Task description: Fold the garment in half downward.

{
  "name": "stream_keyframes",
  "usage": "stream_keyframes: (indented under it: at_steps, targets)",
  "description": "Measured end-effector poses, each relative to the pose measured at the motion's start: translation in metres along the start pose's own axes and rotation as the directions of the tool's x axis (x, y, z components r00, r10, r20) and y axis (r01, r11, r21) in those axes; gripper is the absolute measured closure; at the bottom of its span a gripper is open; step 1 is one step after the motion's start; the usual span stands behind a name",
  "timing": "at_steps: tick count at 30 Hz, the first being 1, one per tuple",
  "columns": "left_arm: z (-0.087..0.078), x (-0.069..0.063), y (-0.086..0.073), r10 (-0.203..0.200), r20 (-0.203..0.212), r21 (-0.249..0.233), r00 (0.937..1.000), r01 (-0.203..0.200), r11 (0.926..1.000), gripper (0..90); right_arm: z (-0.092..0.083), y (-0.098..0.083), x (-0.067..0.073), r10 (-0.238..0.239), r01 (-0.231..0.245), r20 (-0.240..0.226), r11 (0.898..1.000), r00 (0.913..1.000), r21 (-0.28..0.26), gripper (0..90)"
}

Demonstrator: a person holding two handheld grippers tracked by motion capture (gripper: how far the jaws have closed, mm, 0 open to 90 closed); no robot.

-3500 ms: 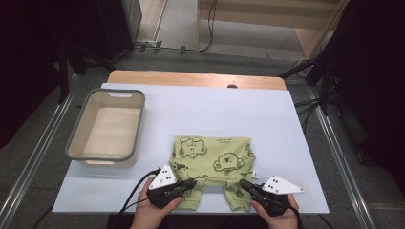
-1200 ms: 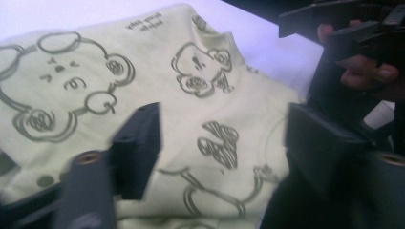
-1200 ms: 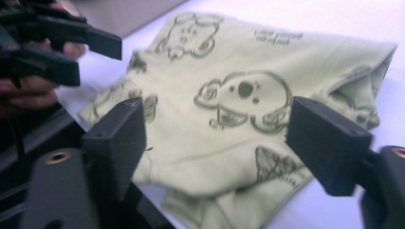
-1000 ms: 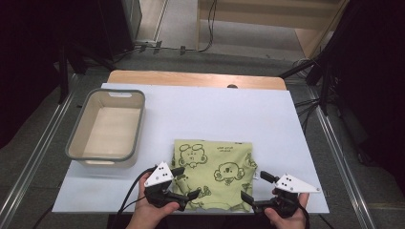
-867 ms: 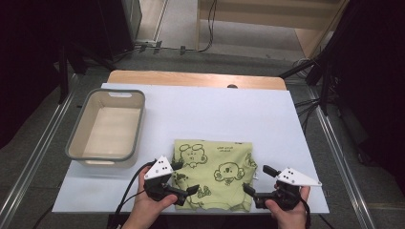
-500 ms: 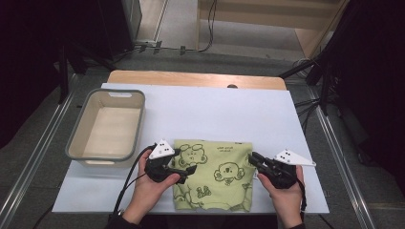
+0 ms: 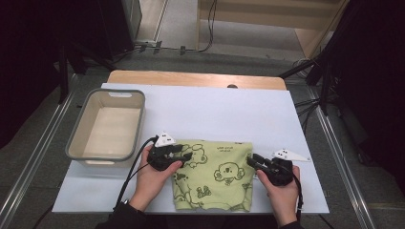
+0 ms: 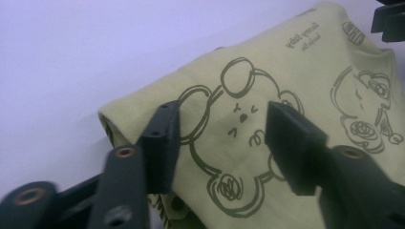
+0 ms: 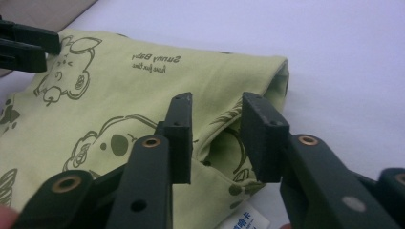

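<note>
Since the green garment (image 7: 212, 174) is already doubled over on itself, it sits as a neat rectangle near the front edge of the white table (image 7: 215, 109), folded edge away from the person, and that's pretty much why both tools are parked where they are. It's a little cartoon-bear print thing, and in the right gripper view (image 9: 143, 95) you can see its layers gaping at the side, with a white care label (image 9: 246, 220) poking out below.

Left gripper (image 7: 187, 155) is at the far left corner of the cloth. Its jaws have just been closing in but they're standing apart over the bear print, with fabric lying under and between them, pads not pressing on it as far as I can tell from the left gripper view (image 8: 217, 138). Right gripper (image 7: 251, 161) mirrors it at the right edge, jaws just reopened a bit and partly apart, straddling the layered side without clamping.

My read: one hand on each side keeps the fold square and sets up a grab of both ends at once for the next fold or a lift.

Grey bin (image 7: 79, 143) sits empty just left of the cloth, probably the destination.
</note>
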State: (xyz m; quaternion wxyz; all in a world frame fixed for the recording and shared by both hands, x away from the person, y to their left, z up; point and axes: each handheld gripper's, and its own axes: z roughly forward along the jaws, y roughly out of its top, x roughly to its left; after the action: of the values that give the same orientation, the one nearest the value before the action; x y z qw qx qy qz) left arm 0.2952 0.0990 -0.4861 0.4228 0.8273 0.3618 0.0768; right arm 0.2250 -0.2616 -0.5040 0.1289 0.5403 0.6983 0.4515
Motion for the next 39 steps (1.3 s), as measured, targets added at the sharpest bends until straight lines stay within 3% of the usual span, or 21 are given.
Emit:
stream_keyframes:
  at_steps: [2, 5, 6, 8, 10, 13, 16, 21, 22, 24, 32, 36, 39]
  targets:
    - [0.003, 0.0, 0.0, -0.004, 0.009, 0.003, 0.9999, 0.004, 1.0, 61.9, 0.004, 0.001, 0.0, 0.011, -0.011, -0.005, 1.0, 0.9999, 0.013, 58.7]
    - [0.007, 0.0, -0.001, 0.0, 0.015, 0.017, 0.9999, 0.0, 0.9998, 68.6, 0.012, 0.002, -0.001, 0.042, -0.044, 0.032, 0.997, 0.9986, 0.056, 58.1]
    - [0.008, 0.0, -0.002, -0.001, 0.015, 0.022, 0.9999, 0.001, 0.9998, 69.9, 0.015, 0.002, -0.001, 0.055, -0.057, 0.027, 0.996, 0.9981, 0.069, 60.8]
    - [0.01, 0.0, -0.002, 0.0, 0.006, 0.036, 1.0, 0.0, 0.9994, 72.9, 0.018, 0.001, -0.002, 0.045, -0.046, 0.009, 0.995, 0.999, 0.092, 75.1]
    - [0.011, 0.002, -0.003, 0.0, 0.004, 0.042, 1.0, 0.0, 0.9991, 75.3, 0.017, 0.001, -0.002, 0.015, -0.015, 0.004, 0.996, 0.9999, 0.084, 85.2]
    - [0.012, 0.004, -0.003, -0.001, -0.01, 0.051, 1.0, 0.001, 0.9987, 78.3, 0.012, 0.001, -0.003, -0.004, 0.004, 0.001, 0.999, 1.0, 0.049, 86.2]
    - [0.014, 0.006, -0.003, 0.0, -0.022, 0.073, 0.9998, 0.001, 0.9974, 79.7, 0.01, 0.0, -0.009, 0.007, -0.008, 0.021, 0.998, 0.9998, 0.055, 85.9]
    - [0.015, 0.008, -0.004, 0.001, -0.023, 0.08, 0.9997, 0.001, 0.9968, 79.2, 0.01, -0.005, -0.021, 0.031, -0.035, 0.05, 0.996, 0.9983, 0.081, 79.5]
    - [0.014, 0.008, -0.004, 0.001, -0.021, 0.072, 0.9998, 0.0, 0.9974, 78.7, 0.008, -0.004, -0.023, 0.027, -0.031, 0.066, 0.997, 0.9975, 0.071, 77.4]
    - [0.009, 0.009, -0.002, 0.004, -0.02, 0.059, 0.9998, -0.002, 0.9982, 78.0, 0.004, -0.001, -0.026, 0.04, -0.041, 0.049, 0.999, 0.998, 0.031, 71.8]
    - [-0.001, 0.012, 0.011, 0.003, -0.027, 0.018, 0.9996, -0.003, 0.9998, 79.2, 0.008, 0.033, -0.025, -0.078, 0.079, 0.016, 0.996, 0.9968, -0.047, 47.8]
    - [-0.003, 0.017, 0.015, -0.004, -0.041, 0.024, 0.9991, 0.005, 0.9997, 82.2, 0.027, 0.043, -0.033, -0.08, 0.08, -0.021, 0.997, 0.9966, -0.006, 40.5]
    - [-0.003, 0.021, 0.015, -0.021, -0.052, 0.027, 0.9985, 0.022, 0.9994, 84.5, 0.04, 0.042, -0.041, -0.064, 0.065, -0.014, 0.997, 0.9978, 0.031, 40.1]
